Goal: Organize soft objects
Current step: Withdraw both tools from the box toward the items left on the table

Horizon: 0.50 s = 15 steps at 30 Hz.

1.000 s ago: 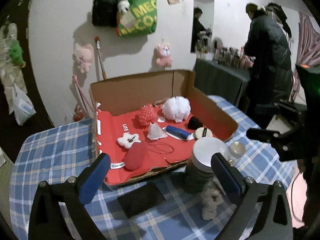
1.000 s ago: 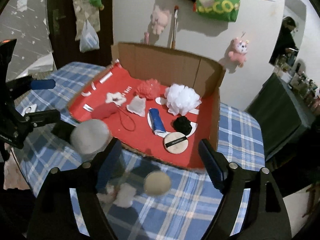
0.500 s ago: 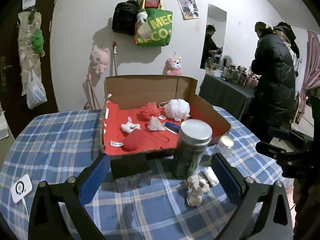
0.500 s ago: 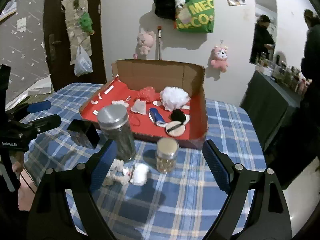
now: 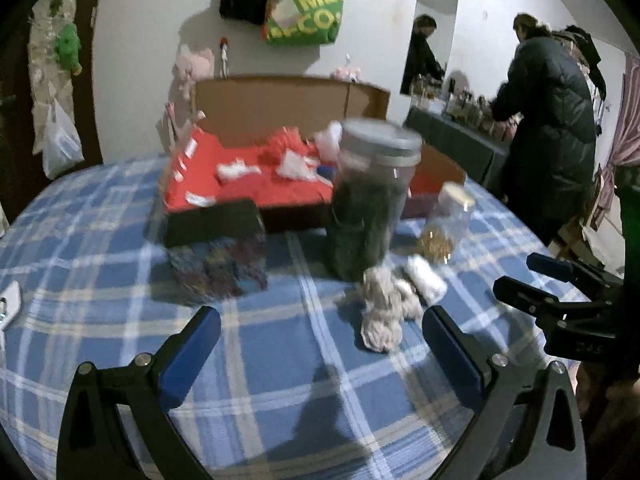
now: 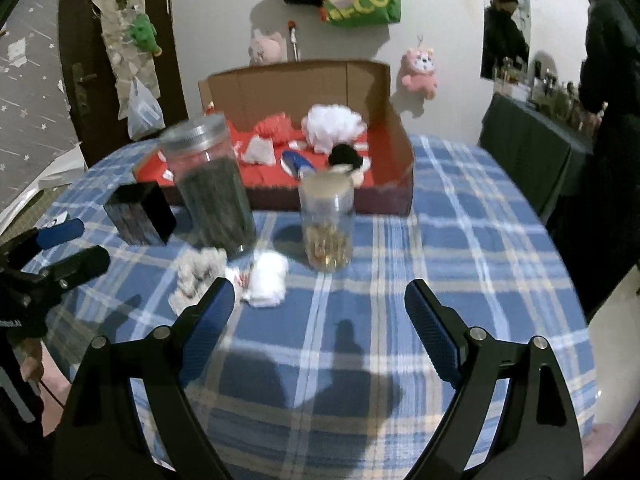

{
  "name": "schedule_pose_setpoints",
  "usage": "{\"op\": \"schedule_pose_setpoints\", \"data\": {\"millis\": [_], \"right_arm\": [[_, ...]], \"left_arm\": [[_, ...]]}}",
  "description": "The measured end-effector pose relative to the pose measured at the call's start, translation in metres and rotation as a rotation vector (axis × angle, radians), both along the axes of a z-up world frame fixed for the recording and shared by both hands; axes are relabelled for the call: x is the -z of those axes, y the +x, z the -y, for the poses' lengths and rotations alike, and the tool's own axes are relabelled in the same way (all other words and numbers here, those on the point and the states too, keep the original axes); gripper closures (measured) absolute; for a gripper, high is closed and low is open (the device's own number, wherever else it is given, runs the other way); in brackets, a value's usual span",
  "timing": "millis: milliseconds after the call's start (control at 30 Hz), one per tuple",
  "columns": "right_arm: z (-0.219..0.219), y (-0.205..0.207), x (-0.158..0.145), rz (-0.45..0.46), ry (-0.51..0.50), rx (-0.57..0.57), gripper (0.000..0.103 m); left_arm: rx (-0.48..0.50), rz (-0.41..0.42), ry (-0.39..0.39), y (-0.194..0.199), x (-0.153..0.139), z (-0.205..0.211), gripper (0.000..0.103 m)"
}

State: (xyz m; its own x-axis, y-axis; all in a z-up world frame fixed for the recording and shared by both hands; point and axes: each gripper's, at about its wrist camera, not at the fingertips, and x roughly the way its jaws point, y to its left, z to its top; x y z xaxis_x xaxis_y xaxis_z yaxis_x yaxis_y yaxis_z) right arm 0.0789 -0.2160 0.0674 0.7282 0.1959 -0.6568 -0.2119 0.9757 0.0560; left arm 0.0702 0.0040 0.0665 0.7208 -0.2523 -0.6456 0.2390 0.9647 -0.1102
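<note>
On the blue plaid tablecloth (image 6: 460, 208), two soft things lie at the foot of the tall clear jar with a grey screw lid (image 6: 210, 184): a knotted beige rope toy (image 5: 382, 308) and, touching it on the side nearer the small clear jar with golden contents (image 6: 327, 224), a fluffy white puff with a bit of red on it (image 6: 266, 280). Behind the jars, toward the far edge of the table, sits the open cardboard box with a red lining (image 6: 394, 136), which already holds other soft items.

The left gripper (image 5: 320, 344) is released, its blue pads wide apart with only cloth between them; the rope toy lies just ahead of it, toward its right finger, with its long axis running roughly away from the camera. The right gripper (image 6: 318, 316) is likewise spread and empty, and the white puff sits just ahead of its left finger (image 6: 210, 312), the rope toy farther out to that side.

Each hand seems nearest its own piece: the left to the rope, the right to the puff. For either, the coming reach looks to be a short advance with a sideways shift to centre the piece between the pads, clear of the tall jar.
</note>
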Motion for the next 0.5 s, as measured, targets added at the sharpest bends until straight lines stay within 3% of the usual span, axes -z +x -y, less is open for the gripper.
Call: {"op": "schedule_pose_setpoints", "data": {"millis": [167,500], "right_arm": [[0.010,0.003,0.017,-0.039,-0.012,0.021,0.015],[0.037,0.018,0.025,-0.087,-0.020,0.069,0.015]], "left_arm": [[0.044,-0.046,0.013,0.014,0.014,0.020,0.000],[0.095,-0.169,0.013,0.054,0.033,0.045,0.000]]}}
